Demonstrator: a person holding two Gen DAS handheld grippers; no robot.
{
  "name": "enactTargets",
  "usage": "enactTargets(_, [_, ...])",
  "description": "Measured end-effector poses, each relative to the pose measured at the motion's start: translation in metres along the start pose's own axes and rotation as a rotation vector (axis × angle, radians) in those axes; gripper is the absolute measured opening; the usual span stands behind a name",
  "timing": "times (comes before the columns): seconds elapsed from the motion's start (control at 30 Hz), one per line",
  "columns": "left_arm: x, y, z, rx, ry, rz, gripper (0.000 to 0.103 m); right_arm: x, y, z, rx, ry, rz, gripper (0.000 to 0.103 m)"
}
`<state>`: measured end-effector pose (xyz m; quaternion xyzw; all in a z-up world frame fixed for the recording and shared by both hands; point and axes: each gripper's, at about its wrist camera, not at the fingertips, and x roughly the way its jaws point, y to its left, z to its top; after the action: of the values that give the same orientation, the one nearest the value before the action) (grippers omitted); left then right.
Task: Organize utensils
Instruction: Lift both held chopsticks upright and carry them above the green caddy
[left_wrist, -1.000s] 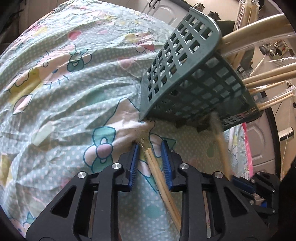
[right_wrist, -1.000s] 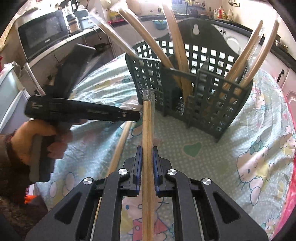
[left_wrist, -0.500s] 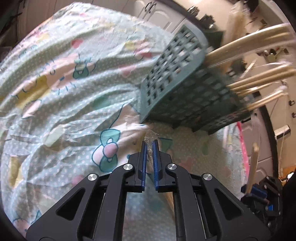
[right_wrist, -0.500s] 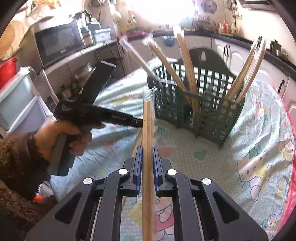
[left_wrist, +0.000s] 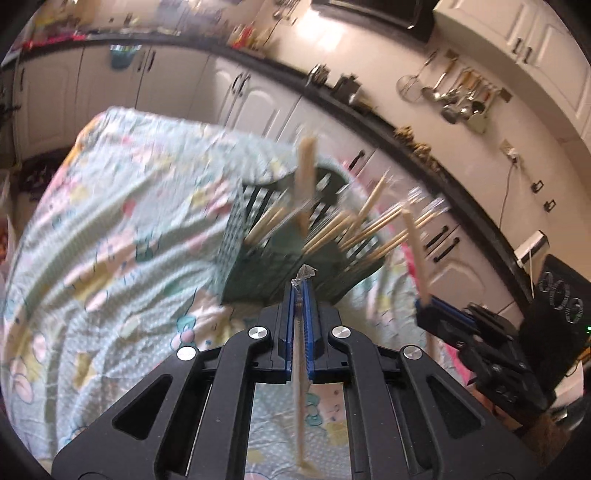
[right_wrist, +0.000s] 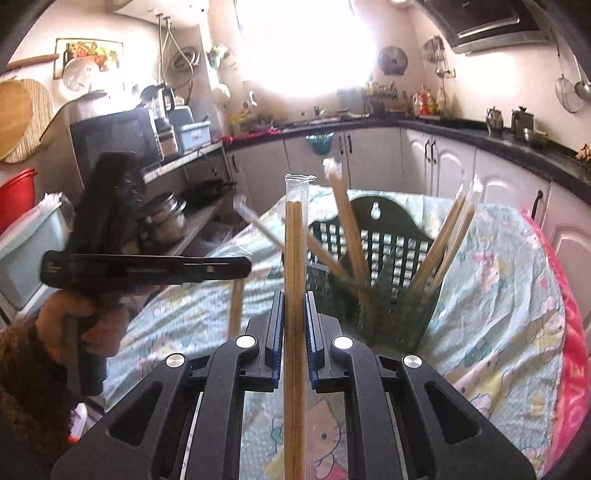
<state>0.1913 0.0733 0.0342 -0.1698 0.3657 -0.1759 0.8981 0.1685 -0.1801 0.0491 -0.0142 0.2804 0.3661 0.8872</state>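
Chopsticks (left_wrist: 300, 387), loose earlier, now apparently clamped in left fingers (left_wrist: 309, 314), lifted off cloth (left_wrist: 122, 229).

Dark green lattice basket (right_wrist: 384, 258) sitting on a mint polka-dot cloth (right_wrist: 498, 280) showing cartoon-cat prints — pink trim edging it right of the basket. Pale tan chopsticks (right_wrist: 294, 295) showing between black grippers' blue pads (right_wrist: 313, 354).

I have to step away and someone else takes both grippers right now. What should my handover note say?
Left gripper: shut on a wrapped chopstick pair, off the cloth.
Right gripper: shut on another wrapped pair, upright.
Green basket on the patterned cloth already holds several wrapped pairs.
Left to do: drop both held pairs into the basket.
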Motion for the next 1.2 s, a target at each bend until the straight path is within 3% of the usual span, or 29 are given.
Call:
enactTargets(0.37, [-0.039,-0.047,0.029,0.076,-0.13,-0.03,0.002,-0.009,0.002,0.036,-0.01,-0.108,-0.036,0.011])
enactTargets(0.8, [-0.091,-0.083,0.093,0.093,-0.385,-0.03,0.002,-0.015,-0.005,0.086,-0.014,-0.288,-0.067,0.011])
enactTargets(0.97, [-0.1,-0.092,0.115,0.11,-0.479,0.02,0.002,-0.01,-0.012,0.107,-0.015,-0.346,-0.074,0.011])
enactTargets(1.2, [-0.085,-0.086,0.134,0.103,-0.545,0.12,0.002,0.009,-0.024,0.125,0.005,-0.414,-0.079,0.011])
